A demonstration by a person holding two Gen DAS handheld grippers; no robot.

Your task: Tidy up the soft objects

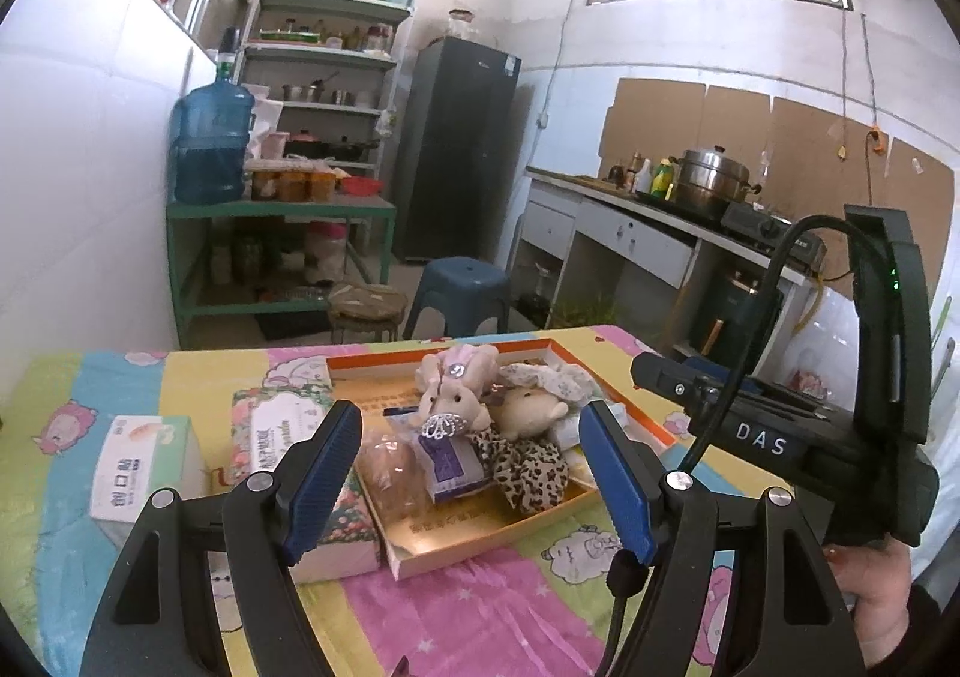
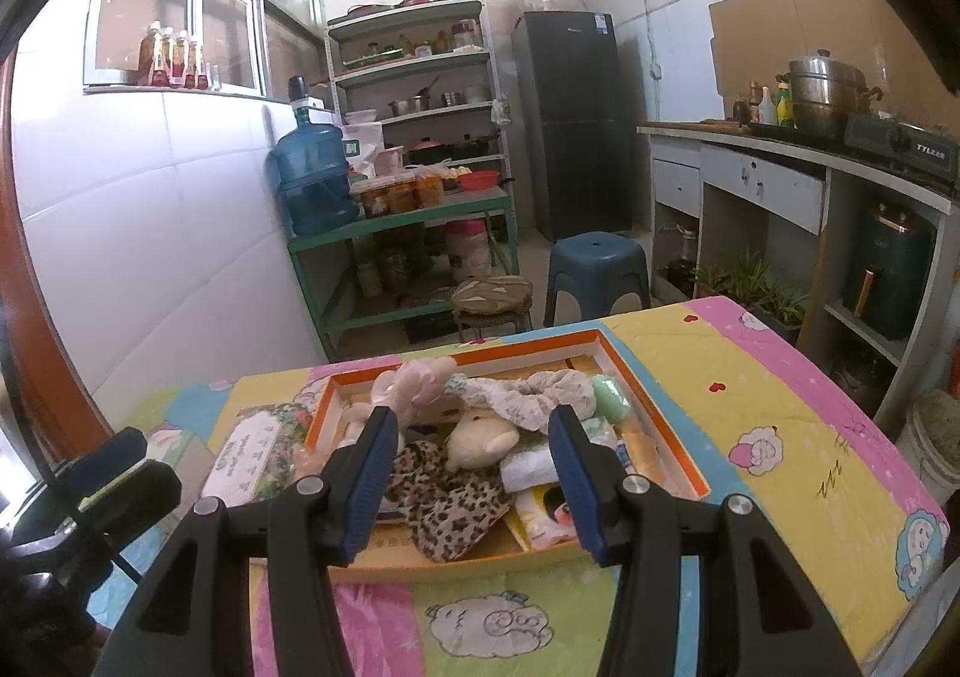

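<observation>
An orange-rimmed shallow box (image 1: pixel 450 362) (image 2: pixel 654 401) on the table holds soft things: a pink plush bunny (image 1: pixel 456 386) (image 2: pixel 414 383), a cream plush toy (image 1: pixel 531 407) (image 2: pixel 480 434), a leopard-print cloth (image 1: pixel 525 467) (image 2: pixel 444 497), a floral fabric piece (image 2: pixel 528 395), a bagged bread (image 1: pixel 390 476) and small packets (image 1: pixel 450 464). My left gripper (image 1: pixel 468 479) is open and empty above the box's near end. My right gripper (image 2: pixel 471 473) is open and empty over the leopard cloth; its body shows in the left wrist view (image 1: pixel 780 437).
A floral tissue box (image 1: pixel 276 431) (image 2: pixel 258 452) and a white box (image 1: pixel 144 473) lie left of the orange box on the cartoon-print tablecloth (image 1: pixel 480 611) (image 2: pixel 750 395). Beyond the table stand two stools (image 1: pixel 459 296), a green rack, a fridge and a counter.
</observation>
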